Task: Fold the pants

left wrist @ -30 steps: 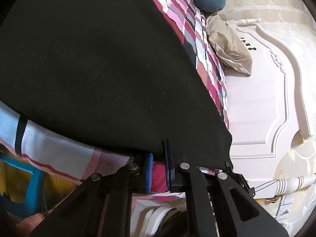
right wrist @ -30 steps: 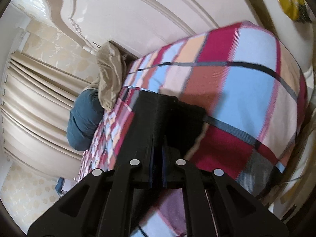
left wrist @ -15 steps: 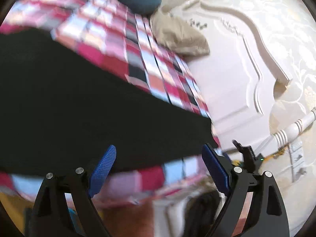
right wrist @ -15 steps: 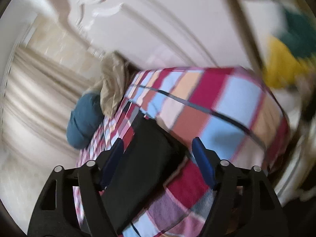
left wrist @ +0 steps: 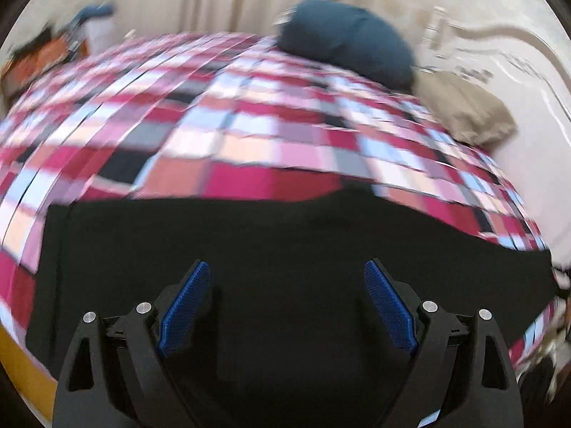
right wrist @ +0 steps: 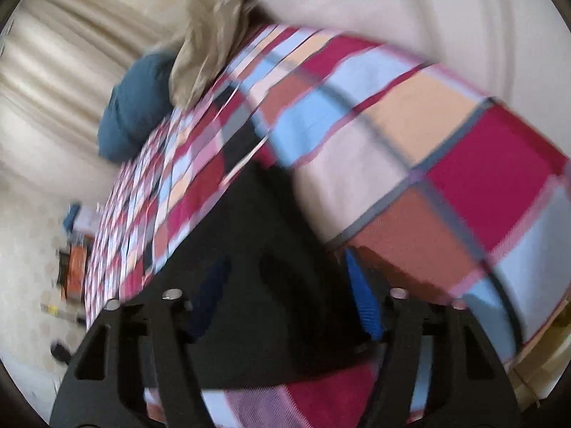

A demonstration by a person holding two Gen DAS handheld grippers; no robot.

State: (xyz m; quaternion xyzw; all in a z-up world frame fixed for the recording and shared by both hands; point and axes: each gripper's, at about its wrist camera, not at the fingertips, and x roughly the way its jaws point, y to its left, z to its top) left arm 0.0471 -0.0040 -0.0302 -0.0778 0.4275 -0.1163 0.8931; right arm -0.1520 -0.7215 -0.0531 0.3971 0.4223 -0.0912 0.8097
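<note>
Black pants (left wrist: 285, 242) lie flat as a broad dark band across the near edge of a bed (left wrist: 249, 135), at 6 o'clock in the left wrist view, seemingly folded at least once; any further fold is not yet made. The left hand-held gripper (left wrist: 285, 306) hangs wide open above the matte, smooth cloth, holding nothing. The right hand-held gripper (right wrist: 285, 296) is closing over the pants' edge without pinching it. The plaid quilt looks soft; a teal pillow (left wrist: 349, 39) sits at 12 o'clock.
</note>
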